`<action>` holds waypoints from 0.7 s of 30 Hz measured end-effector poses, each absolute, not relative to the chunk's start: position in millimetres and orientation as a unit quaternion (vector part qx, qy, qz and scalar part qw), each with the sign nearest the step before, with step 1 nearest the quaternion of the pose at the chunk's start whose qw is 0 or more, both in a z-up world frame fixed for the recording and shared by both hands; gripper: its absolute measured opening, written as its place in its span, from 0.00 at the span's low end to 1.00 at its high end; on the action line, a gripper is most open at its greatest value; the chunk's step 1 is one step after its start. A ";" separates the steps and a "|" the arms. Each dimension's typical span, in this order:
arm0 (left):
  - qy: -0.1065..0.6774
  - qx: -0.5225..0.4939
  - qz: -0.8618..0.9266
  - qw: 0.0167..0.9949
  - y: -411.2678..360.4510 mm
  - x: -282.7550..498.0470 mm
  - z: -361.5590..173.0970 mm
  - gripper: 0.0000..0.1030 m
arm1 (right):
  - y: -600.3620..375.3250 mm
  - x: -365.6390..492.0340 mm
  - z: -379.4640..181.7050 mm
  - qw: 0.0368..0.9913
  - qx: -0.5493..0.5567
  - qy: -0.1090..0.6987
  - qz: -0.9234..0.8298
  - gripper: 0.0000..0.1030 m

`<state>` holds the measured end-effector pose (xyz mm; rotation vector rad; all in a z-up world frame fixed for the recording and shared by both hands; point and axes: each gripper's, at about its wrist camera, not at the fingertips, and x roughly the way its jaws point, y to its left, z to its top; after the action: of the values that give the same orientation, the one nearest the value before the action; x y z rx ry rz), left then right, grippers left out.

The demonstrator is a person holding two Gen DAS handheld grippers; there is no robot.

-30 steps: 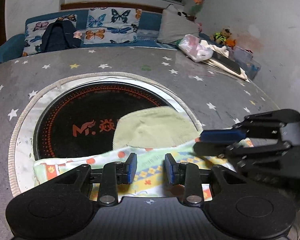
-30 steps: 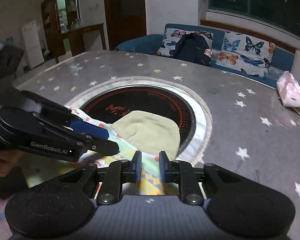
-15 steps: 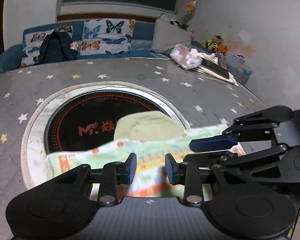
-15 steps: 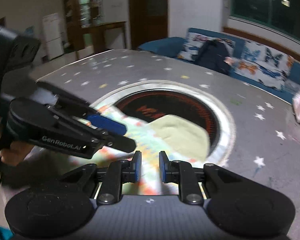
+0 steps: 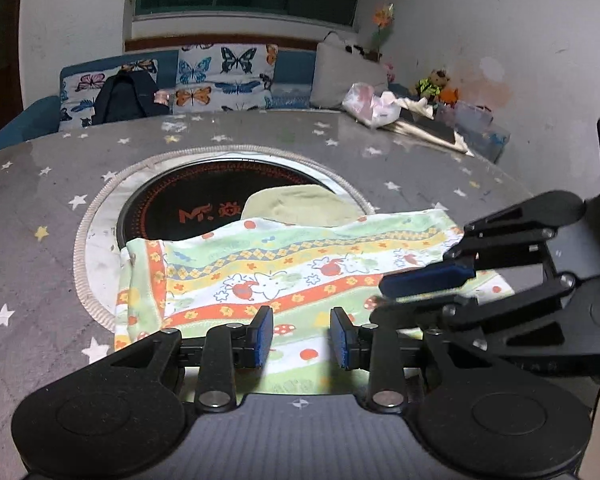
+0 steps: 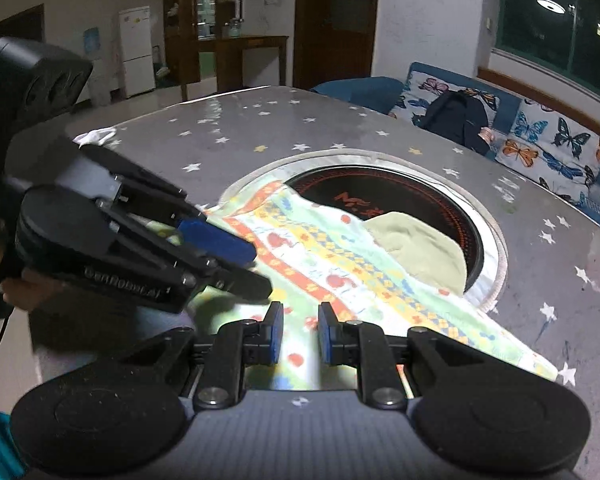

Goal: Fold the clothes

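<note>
A patterned cloth [image 5: 284,264] with orange, yellow and green stripes lies spread on the grey starred table [image 5: 40,200]. Its left edge is folded over. Its far edge overlaps a plain green cloth [image 5: 300,210] that rests on the black round hotplate [image 5: 188,196]. My left gripper [image 5: 300,338] hovers open over the cloth's near part, with nothing between its pads. My right gripper [image 6: 301,334] is narrowly open above the same cloth [image 6: 340,264], also empty. Each gripper shows in the other's view: the right one [image 5: 378,300] at the cloth's right end, the left one [image 6: 260,270] at its left end.
A pink bag [image 5: 370,106] and flat items lie at the table's far right. Behind the table stands a sofa with butterfly cushions and a dark backpack [image 5: 126,96]. A small white cloth [image 6: 96,136] sits at the far left edge. A hand [image 6: 24,284] holds the left gripper.
Both cameras have risen and drawn back from the table. Much more of the patterned cloth shows, and its far edge now overlaps the green cloth. The finger gaps look unchanged.
</note>
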<state>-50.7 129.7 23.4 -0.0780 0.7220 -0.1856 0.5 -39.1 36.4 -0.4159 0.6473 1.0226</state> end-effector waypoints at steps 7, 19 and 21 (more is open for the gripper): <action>0.350 -0.020 -0.083 0.933 125.2 -63.6 18.5 0.35 | -46.8 -13.1 32.4 0.805 -0.195 0.300 0.473 0.17; 0.342 -0.032 -0.066 0.937 134.6 -77.2 20.7 0.40 | -82.9 -21.9 29.4 0.821 -0.185 0.313 0.440 0.17; 0.343 -0.035 -0.061 0.937 138.4 -78.7 19.3 0.41 | -91.8 -20.8 27.9 0.825 -0.180 0.319 0.429 0.17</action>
<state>-78.7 138.4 19.2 -0.0716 0.7003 -0.1256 -20.8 -91.8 27.9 -0.3829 0.6785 0.9125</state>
